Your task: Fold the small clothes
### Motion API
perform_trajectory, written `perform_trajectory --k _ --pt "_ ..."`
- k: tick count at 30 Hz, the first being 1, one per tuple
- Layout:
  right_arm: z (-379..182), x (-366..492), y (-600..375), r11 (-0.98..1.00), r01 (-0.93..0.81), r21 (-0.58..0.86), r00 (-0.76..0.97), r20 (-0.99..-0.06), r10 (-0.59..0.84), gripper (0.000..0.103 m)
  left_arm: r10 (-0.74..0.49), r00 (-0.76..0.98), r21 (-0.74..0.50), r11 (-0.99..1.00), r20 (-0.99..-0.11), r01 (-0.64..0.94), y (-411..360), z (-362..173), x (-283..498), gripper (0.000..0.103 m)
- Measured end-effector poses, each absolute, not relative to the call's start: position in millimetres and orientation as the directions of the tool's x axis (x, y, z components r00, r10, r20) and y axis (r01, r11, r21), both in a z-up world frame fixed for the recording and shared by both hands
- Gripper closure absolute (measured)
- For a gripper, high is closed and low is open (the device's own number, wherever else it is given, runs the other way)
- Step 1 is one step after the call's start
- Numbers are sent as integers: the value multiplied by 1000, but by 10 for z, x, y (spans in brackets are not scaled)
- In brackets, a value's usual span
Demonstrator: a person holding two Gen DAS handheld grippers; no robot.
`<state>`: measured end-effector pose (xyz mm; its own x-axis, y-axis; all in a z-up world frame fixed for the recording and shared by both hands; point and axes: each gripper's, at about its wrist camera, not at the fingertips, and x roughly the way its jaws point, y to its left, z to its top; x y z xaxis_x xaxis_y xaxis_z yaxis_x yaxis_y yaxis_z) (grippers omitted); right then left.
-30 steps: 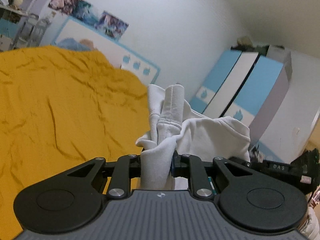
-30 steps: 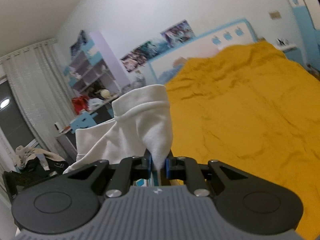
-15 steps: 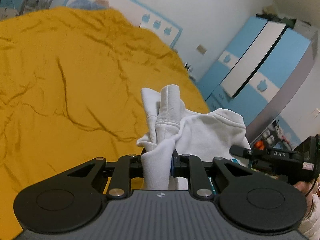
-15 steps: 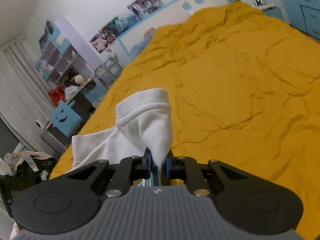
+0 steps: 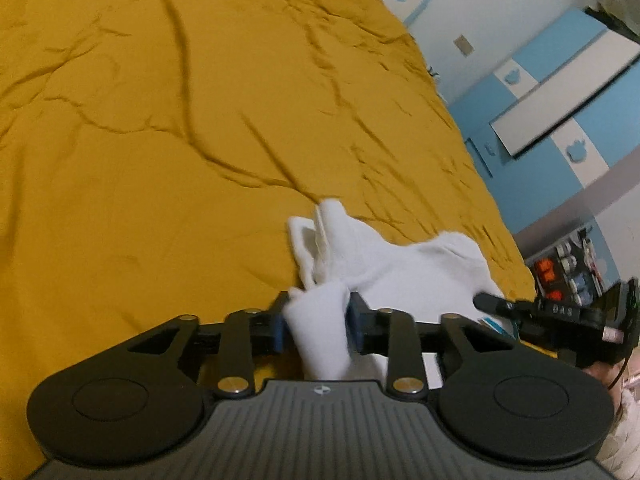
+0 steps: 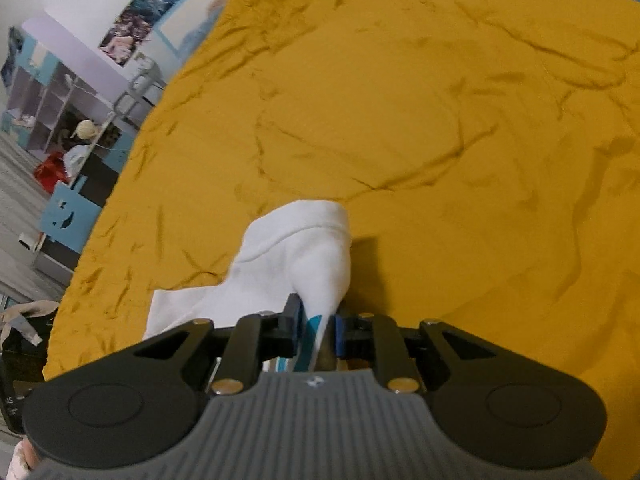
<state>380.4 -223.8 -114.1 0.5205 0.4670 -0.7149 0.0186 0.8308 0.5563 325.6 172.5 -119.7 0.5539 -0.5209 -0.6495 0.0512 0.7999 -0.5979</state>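
Observation:
A small white garment [image 5: 400,272] comes down onto the mustard-yellow bed cover [image 5: 160,160], stretched between my two grippers. My left gripper [image 5: 316,320] has a bunched corner of it between its blue pads; the jaws are opening and the cloth sits loosely in the gap. In the right wrist view the garment [image 6: 296,248] rises as a folded hem in front of my right gripper [image 6: 318,322]. Those jaws are opening too, with a thin edge of cloth between them and a gap beside it. The right gripper's black body [image 5: 560,316] shows at the far right of the left wrist view.
The yellow cover [image 6: 440,120] spreads wrinkled ahead of both grippers. A blue and white wardrobe [image 5: 560,100] stands past the bed's right edge. Off the left edge are open shelves [image 6: 52,112], a blue cabinet [image 6: 68,216] and clothes on the floor.
Both grippers have come down and tilted toward the bed, bringing the white garment onto the cover. Both pairs of jaws, clamped on the cloth before, now stand wider.

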Motion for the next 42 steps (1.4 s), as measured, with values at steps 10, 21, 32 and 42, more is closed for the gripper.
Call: perform_trajectory --k 10,21,32,42 --pt "-915 3704 -2424 876 95 472 583 -740 335 77 -304 640 -416 909 -706 -27 1892 -889 3111 60" --pt "-332 2797 -2382 914 -106 393 611 -699 371 75 -367 687 -363 918 -627 160 1455 -218 2313 63" --pt "-346 1718 -1877 923 -290 252 614 -691 382 74 -426 628 -264 903 -652 339 787 -249 1432 78" --pt "-882 1333 -1892 943 -291 162 574 -758 308 76 -338 553 -171 928 -761 332 638 -706 1280 83"
